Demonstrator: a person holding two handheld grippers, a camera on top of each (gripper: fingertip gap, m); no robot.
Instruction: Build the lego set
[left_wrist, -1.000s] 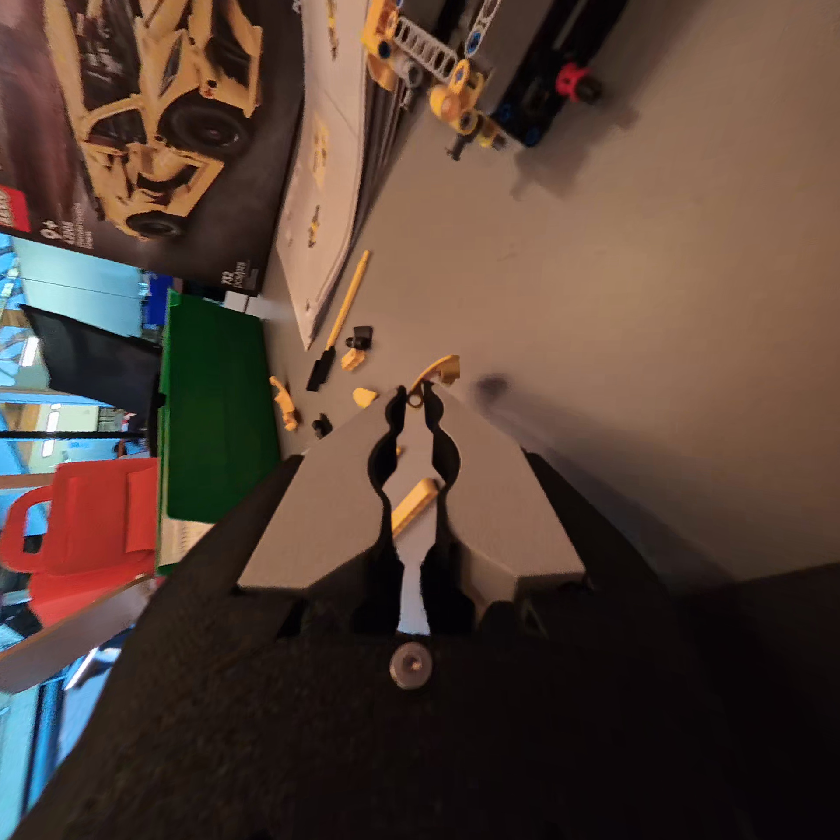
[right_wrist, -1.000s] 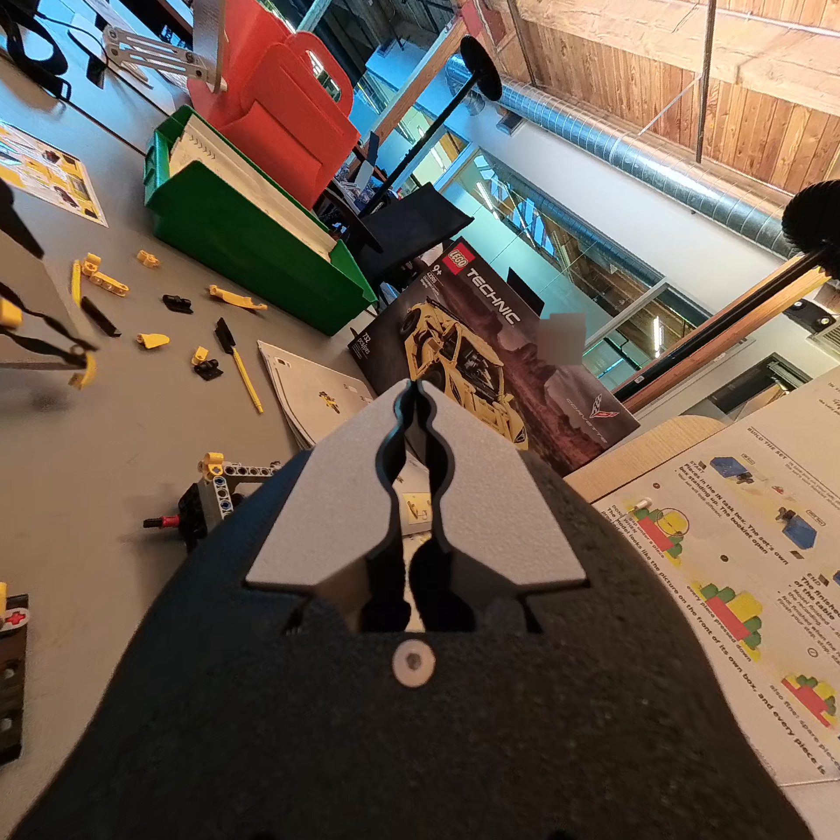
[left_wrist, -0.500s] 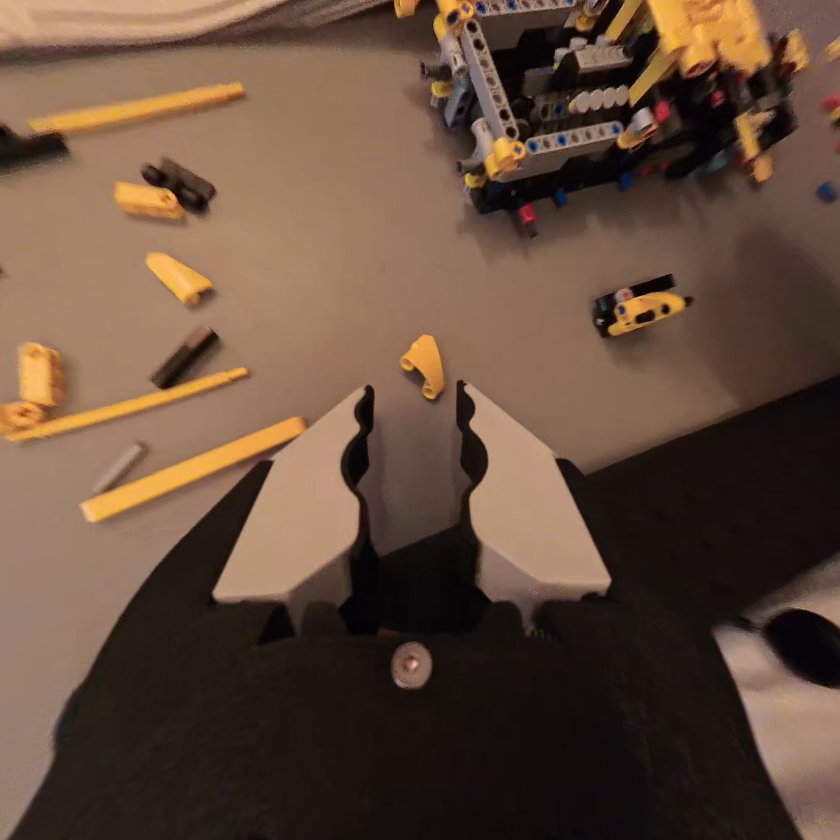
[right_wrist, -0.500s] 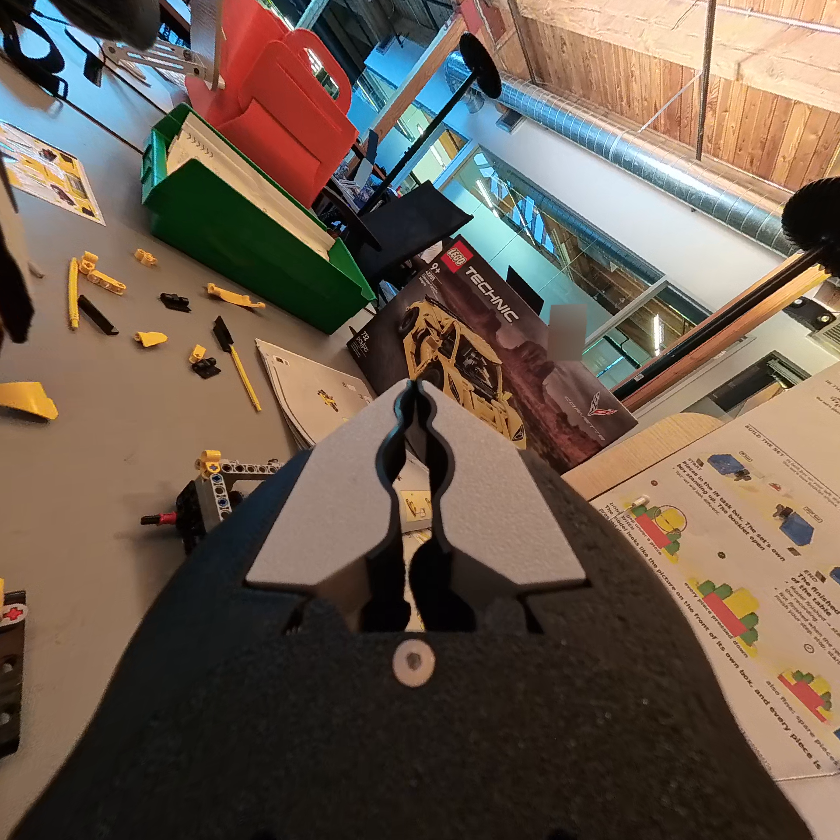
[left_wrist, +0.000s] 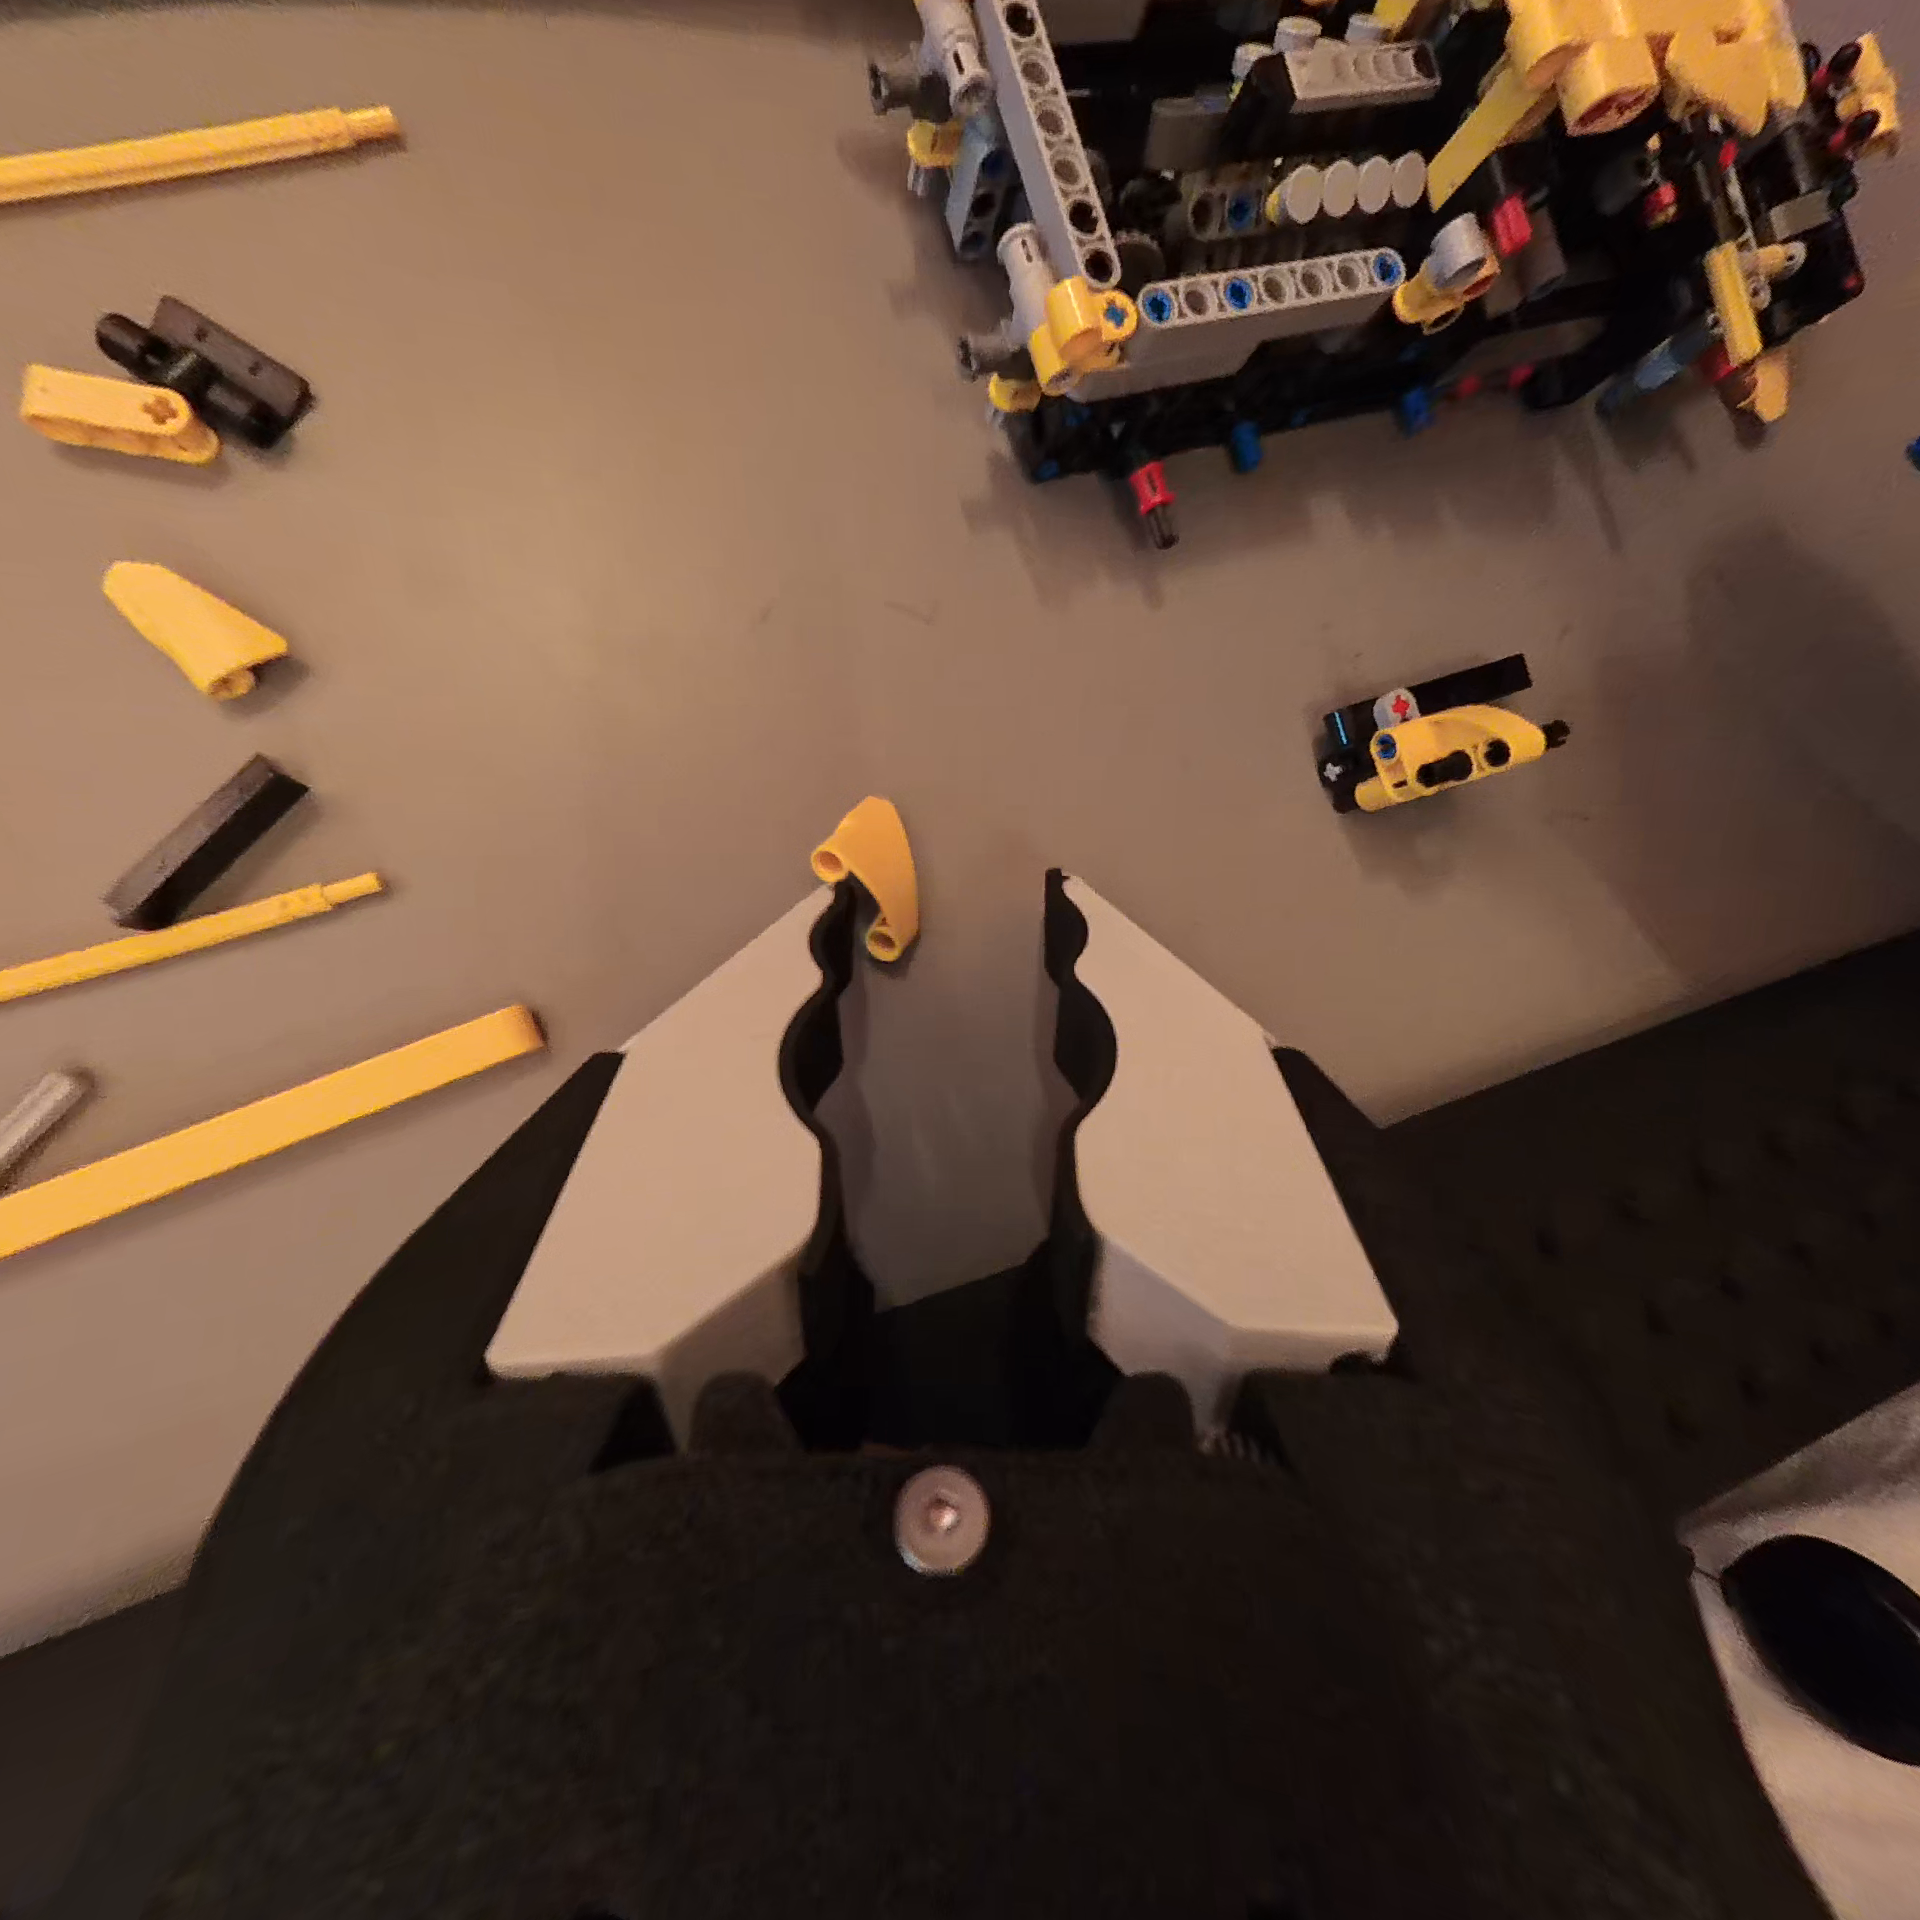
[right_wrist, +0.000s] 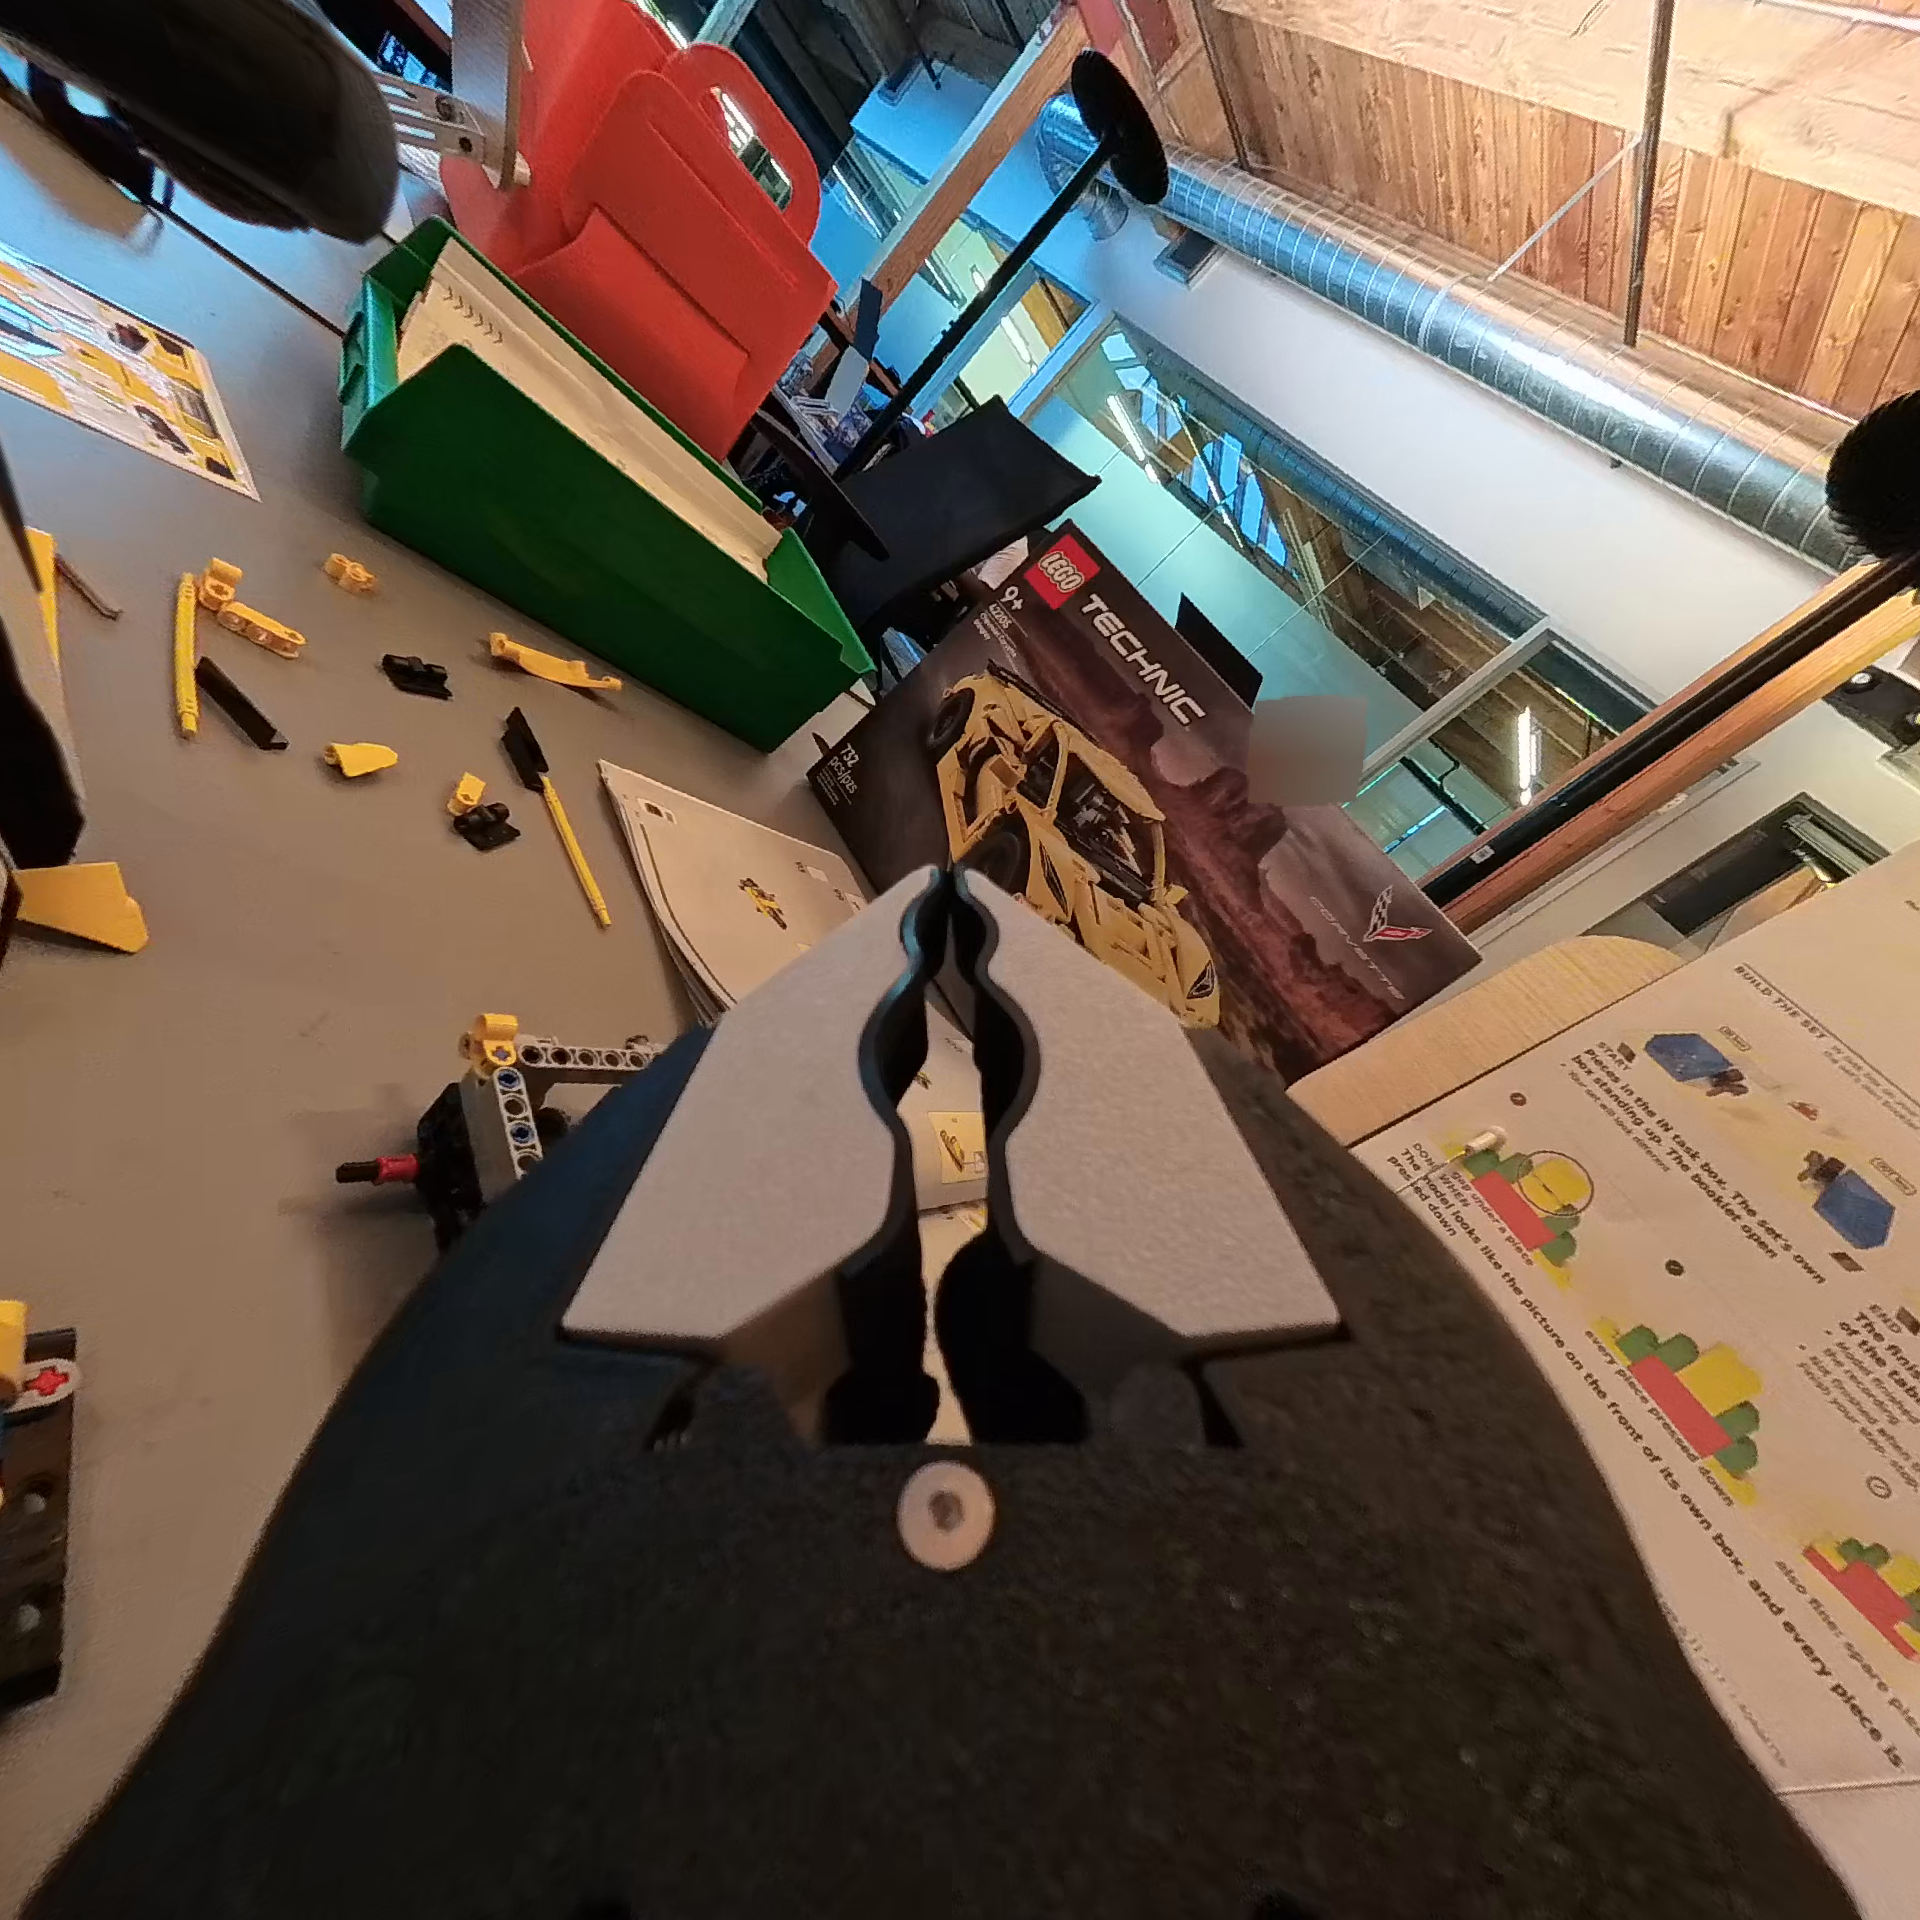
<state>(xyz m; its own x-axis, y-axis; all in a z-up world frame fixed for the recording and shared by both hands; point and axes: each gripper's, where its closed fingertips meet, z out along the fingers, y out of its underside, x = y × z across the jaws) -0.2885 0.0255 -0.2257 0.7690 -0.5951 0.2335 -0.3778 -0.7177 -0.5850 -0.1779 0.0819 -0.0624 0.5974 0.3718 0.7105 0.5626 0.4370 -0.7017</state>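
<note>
In the left wrist view my left gripper (left_wrist: 943, 888) is open and empty, pointing down at the grey table. A small yellow curved piece (left_wrist: 868, 878) lies on the table against its left fingertip (left_wrist: 831, 904). The partly built black, grey and yellow model (left_wrist: 1351, 260) stands at the upper right, and a small black and yellow sub-assembly (left_wrist: 1434, 748) lies to the right. In the right wrist view my right gripper (right_wrist: 948, 883) is shut and empty, raised off the table and aimed at the set's box (right_wrist: 1143, 831). A corner of the model (right_wrist: 509, 1112) shows at the left.
Loose yellow and black pieces (left_wrist: 197, 623) and long yellow axles (left_wrist: 260, 1122) lie left of the left gripper. A green bin (right_wrist: 582, 520), a red bag (right_wrist: 665, 218), an instruction booklet (right_wrist: 727, 883) and a printed sheet (right_wrist: 1662, 1299) ring the work area. Spacing between my two grippers at the tips: around 20 cm.
My left gripper swung to look down at the table, opened and let go of the small yellow curved piece, which now lies at its fingertips. The right gripper has not moved.
</note>
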